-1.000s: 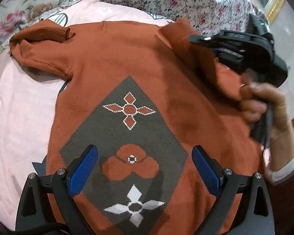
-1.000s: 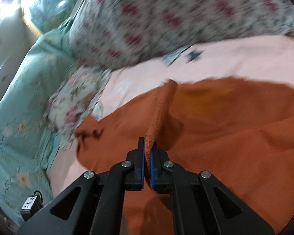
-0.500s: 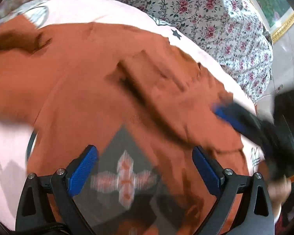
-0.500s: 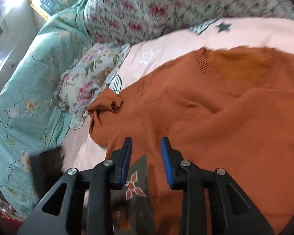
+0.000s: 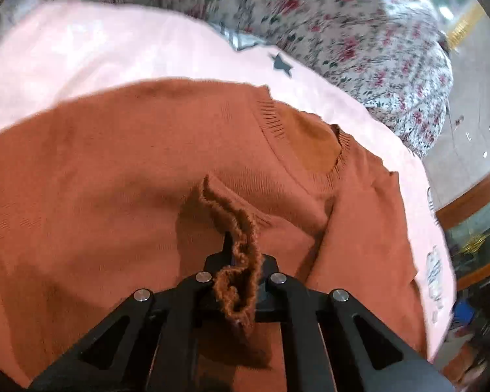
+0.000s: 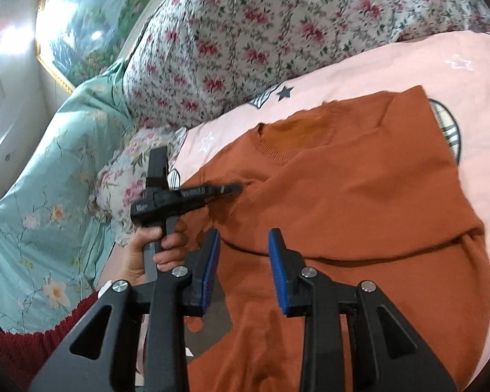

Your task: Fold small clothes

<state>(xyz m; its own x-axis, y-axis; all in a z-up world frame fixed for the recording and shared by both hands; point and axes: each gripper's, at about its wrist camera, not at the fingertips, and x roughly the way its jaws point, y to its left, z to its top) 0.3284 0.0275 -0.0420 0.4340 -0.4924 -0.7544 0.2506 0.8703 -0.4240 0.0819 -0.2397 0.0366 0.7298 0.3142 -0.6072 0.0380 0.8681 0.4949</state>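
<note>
Left gripper (image 5: 241,271): one; low over the cloth, fingers pressed together on a ribbed sleeve cuff (image 5: 236,245), its end standing up between them.
Right gripper (image 6: 241,261): one; raised above the garment, blue pads (image 6: 279,271) spread, nothing between.
Left hand (image 6: 150,251): one seen; fist round the handle.
Sweater (image 6: 359,202): one, orange; flat on the pink sheet (image 6: 392,65), neckline away.
Floral pillows (image 6: 245,32): beyond; count unclear.

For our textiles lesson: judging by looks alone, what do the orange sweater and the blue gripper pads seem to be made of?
Orange sweater: probably a knitted yarn, matte; ribbed collar and a fuzzy cuff edge show. Fibre can't be told. Blue pads on the right gripper: likely rubber or soft plastic, matte, finely ridged.
</note>
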